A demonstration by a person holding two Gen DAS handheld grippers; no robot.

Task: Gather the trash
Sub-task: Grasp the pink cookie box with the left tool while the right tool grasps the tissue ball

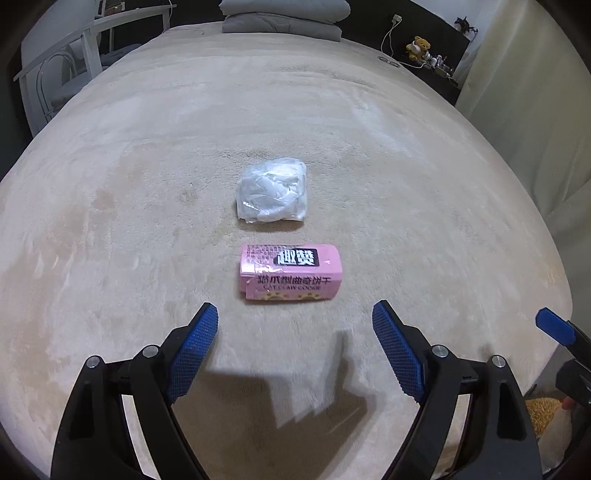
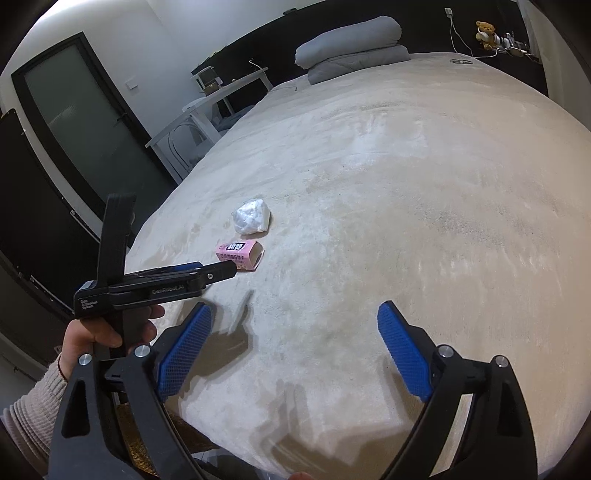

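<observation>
Left claw (image 1: 294,314): spread wide, nothing held; aimed along the bed so that the pink box sits framed between its fingers, apparently lined up for a grasp.
Right claw (image 2: 295,314): spread wide, nothing held; kept off to the side, well apart from the trash, probably in reserve.
Pink cookie box (image 1: 290,272): lying on its side on the bed, just ahead of the left claw; one end flap is seen open from the right wrist view.
Clear plastic wrapper (image 1: 272,195): crumpled, resting just beyond the box, not touching it.
Bed (image 1: 147,184): covered in beige plush; both pieces of trash are carried near its middle.
Folded grey bedding (image 1: 282,18): stacked at the far end.
Collection bin: none seen.
</observation>
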